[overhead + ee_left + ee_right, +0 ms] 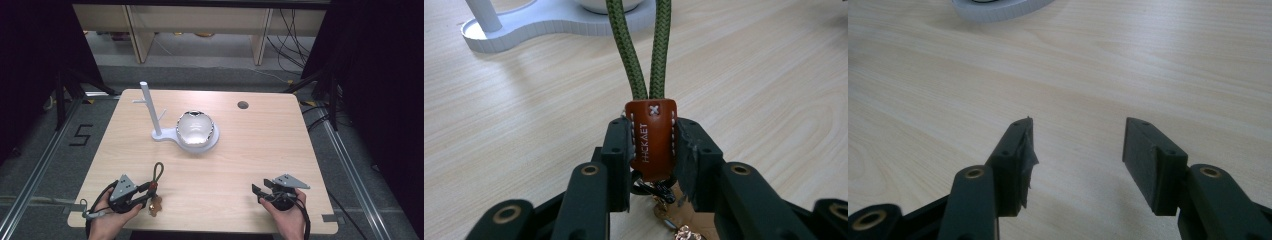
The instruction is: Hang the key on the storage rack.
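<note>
Left gripper (pixel 145 192) sits near the table's (pixel 250 150) front-left corner, jaws closed on the brown leather tab (pixel 651 137) of a keychain. Pads press both sides of the tab, so it's a firm pinch, not a loose cradle. The green cord loop (pixel 158 172) sticks out fwd of the jaws toward the table's middle, free and open; prob held by the tab exactly so the loop stays clear for hooking. Metal clip & a small charm (pixel 156 206) hang below the jaws, right by the front edge.

Right gripper (pixel 261 192) rests near the front-right corner, jaws wide apart w/ nothing between them, bare wood underneath. Looks parked, out of the way, maybe ready to steady sth.

White stand (pixel 160 131) w/ an upright post (pixel 148 105) & short side pegs is toward the back edge, left of centre; a shiny round bowl (pixel 195 127) sits on its base beside the post. Stand is well apart from the keychain.

Judgement: the loop is likely meant for a peg on that post, so next move needs the left hand to carry it fwd & up, loop held open. Risk: cord flopping shut or snagging the bowl.
</note>
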`<state>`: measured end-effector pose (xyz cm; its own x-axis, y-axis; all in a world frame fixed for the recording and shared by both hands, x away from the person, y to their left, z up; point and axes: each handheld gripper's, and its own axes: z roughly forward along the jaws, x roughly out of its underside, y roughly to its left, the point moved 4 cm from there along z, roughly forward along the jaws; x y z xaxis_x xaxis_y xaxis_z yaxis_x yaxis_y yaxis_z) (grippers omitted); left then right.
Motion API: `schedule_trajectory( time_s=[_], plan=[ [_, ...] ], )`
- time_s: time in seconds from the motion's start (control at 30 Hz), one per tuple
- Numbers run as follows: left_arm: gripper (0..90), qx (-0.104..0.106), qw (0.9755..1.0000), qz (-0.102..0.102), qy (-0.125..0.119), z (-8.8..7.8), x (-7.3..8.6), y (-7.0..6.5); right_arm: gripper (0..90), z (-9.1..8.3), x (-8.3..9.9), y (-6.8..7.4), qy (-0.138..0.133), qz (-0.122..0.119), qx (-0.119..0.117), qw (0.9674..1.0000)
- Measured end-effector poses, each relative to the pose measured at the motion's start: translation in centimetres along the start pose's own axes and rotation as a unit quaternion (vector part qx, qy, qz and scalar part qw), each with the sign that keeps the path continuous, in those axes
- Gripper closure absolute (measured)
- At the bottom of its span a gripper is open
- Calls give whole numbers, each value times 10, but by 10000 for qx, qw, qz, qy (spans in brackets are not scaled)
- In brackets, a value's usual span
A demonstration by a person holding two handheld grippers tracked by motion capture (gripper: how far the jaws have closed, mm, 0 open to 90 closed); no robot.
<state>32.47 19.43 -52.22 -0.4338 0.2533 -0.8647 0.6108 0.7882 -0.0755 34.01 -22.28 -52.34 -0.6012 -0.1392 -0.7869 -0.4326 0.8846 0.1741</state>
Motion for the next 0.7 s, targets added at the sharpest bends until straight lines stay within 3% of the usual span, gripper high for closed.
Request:
schedule_trajectory(
  time_s=[0.17, 0.27, 0.37, 0.5, 0.53, 0.67, 0.7],
  plan=[
    [676, -39, 9997, -20, -248, -3, 1, 1, 470, 0, 0, 0, -16, 14, 6, 10000],
    [678, -54, 9986, -33, -516, -3, 0, 1, 469, 0, 0, -1, -24, 0, 9, 10000],
    [678, -78, 9980, -29, -619, -5, -2, 1, 469, 1, -1, -2, -59, -40, 128, 9999],
    [679, -92, 9970, -61, -772, -6, -4, 0, 469, 0, -1, -2, -50, -60, 100, 9999],
    [679, -83, 9966, -76, -821, -6, -4, 0, 469, 0, -1, -2, -83, -30, -5, 10000],
    [679, -91, 9953, -45, -965, -7, -6, 0, 469, 1, 0, -4, -98, -45, 143, 9998],
    [679, -115, 9952, -32, -968, -7, -6, 0, 469, 0, 0, -4, -80, -13, 60, 9999]
  ],
)
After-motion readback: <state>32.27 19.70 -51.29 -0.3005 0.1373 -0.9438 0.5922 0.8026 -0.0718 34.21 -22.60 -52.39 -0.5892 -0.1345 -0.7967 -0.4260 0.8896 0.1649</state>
